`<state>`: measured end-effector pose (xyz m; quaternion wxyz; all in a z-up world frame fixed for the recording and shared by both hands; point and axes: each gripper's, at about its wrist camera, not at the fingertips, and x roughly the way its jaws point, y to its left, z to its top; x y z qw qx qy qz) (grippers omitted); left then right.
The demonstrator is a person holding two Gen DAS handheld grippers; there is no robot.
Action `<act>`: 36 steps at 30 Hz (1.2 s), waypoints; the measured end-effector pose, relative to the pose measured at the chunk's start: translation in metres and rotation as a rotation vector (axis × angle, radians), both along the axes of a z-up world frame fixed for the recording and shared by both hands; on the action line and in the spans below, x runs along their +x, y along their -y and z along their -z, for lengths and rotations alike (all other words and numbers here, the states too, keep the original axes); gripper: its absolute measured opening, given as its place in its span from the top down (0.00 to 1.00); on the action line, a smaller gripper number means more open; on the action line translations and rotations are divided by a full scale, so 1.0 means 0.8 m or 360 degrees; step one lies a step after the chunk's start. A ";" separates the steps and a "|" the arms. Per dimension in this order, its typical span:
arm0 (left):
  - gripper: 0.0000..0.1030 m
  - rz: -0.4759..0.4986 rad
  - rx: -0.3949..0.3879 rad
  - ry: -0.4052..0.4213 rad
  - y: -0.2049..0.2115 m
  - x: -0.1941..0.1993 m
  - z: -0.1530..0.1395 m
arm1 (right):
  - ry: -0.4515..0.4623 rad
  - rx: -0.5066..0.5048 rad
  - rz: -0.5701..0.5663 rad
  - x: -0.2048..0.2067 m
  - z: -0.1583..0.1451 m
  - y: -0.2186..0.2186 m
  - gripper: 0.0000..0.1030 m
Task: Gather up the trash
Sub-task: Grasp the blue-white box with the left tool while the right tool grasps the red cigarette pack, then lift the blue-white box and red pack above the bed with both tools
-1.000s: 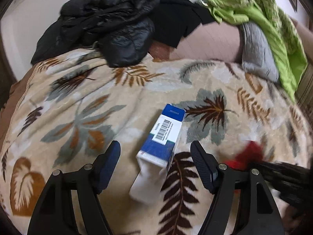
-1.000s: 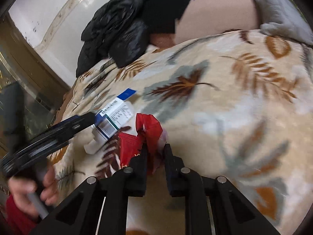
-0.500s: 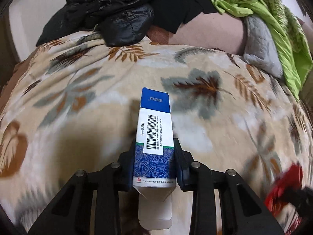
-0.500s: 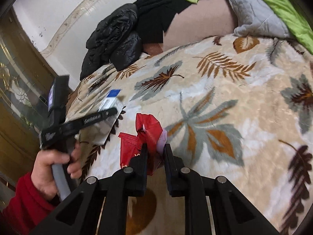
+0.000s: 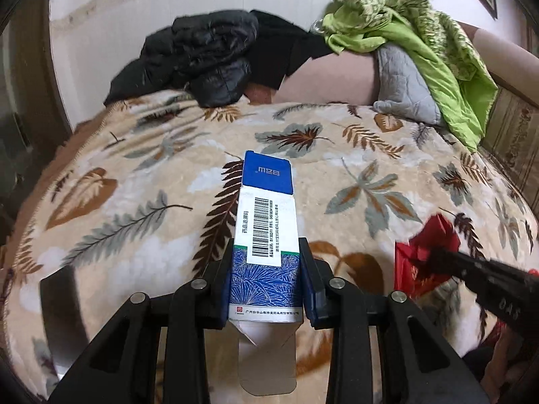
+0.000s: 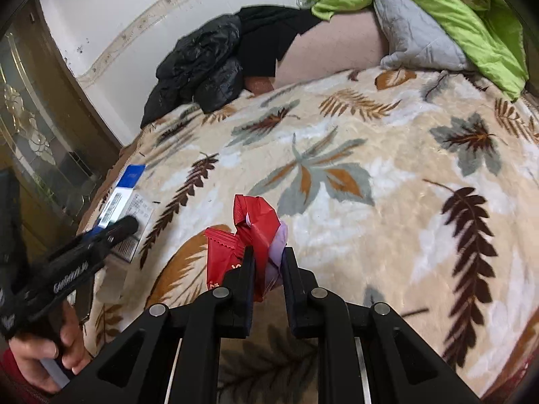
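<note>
A blue and white carton with a barcode and an open flap sticks out from my left gripper, which is shut on its lower half and holds it above the bed. The same carton shows at the left of the right wrist view, with the left gripper clamped on it. My right gripper is shut on crumpled red wrappers with a pale lilac scrap among them. Those red wrappers also appear at the right of the left wrist view, in the right gripper's dark, blurred tips.
A leaf-patterned beige blanket covers the bed. At its far end lie a black jacket, a green cloth and a grey pillow. A glass-panelled door stands to the left. A hand in a red sleeve holds the left tool.
The left gripper closed on the carton that lay on the blanket and lifted it. Both grippers pulled back from the bed, so more blanket shows. The right gripper kept its hold on the red wrappers.
</note>
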<state>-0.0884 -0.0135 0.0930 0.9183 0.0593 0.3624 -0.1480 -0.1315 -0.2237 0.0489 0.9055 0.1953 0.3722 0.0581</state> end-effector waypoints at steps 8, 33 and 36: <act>0.69 0.0034 0.0035 0.0083 0.005 -0.052 -0.015 | 0.0023 -0.0038 -0.0001 -0.031 -0.008 -0.007 0.84; 0.69 0.0106 0.0053 0.0127 0.018 -0.081 -0.027 | 0.0047 0.0018 0.0061 -0.073 -0.033 0.001 0.84; 0.69 0.0118 0.0055 0.0127 0.021 -0.083 -0.027 | 0.0055 0.0028 0.0073 -0.076 -0.036 0.006 0.84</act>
